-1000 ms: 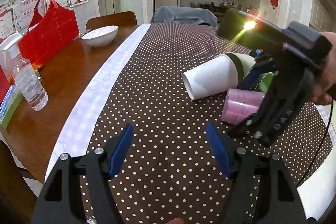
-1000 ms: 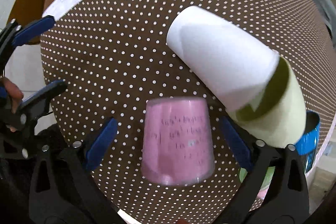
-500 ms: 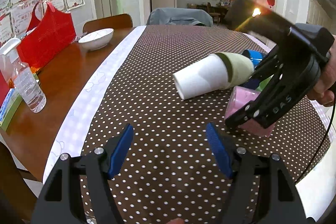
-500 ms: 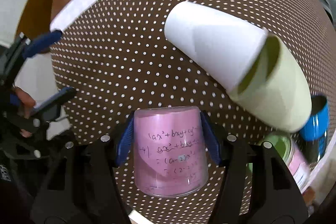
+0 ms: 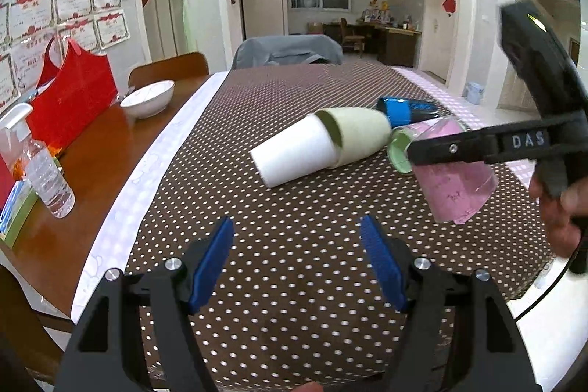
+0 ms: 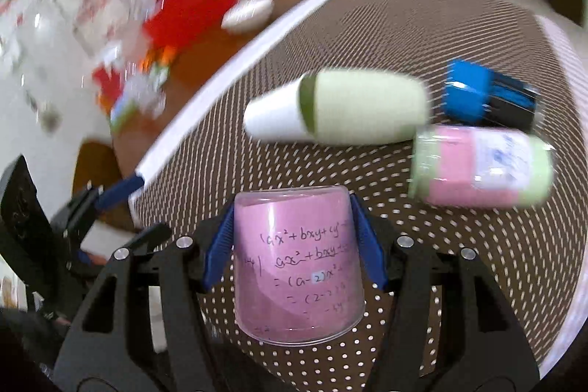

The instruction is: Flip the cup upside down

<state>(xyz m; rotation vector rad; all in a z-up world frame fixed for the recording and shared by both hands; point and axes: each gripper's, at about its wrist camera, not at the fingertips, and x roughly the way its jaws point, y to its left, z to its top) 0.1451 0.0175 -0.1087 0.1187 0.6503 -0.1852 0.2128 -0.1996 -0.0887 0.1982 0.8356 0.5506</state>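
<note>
The pink translucent plastic cup printed with algebra formulas is off the tabletop, held in the air above the polka-dot brown tablecloth towards its right edge. The right gripper has its jaws pinching the cup's side walls, one blue pad on each side. In the right wrist view the closed base points away from the camera and the open rim towards it; in the left wrist view the cup hangs tilted, neither upright nor fully inverted. Judgement: the flip is under way and the set-down is not yet done.

To finish well, the wrist roll should carry on until the rim faces squarely down, then the cup should be lowered onto bare cloth and released only when the whole rim rests flat. The thin wall looks likely to flex, so the squeeze should be kept light.

Just beyond lie a white paper cup nested in a pale green sleeve, a green-rimmed pink cup and a blue and black cup, all on their sides; the set-down spot should stay apart from them.

The left gripper hovers near the tabletop's near edge, jaws spread, holding nothing.
</note>
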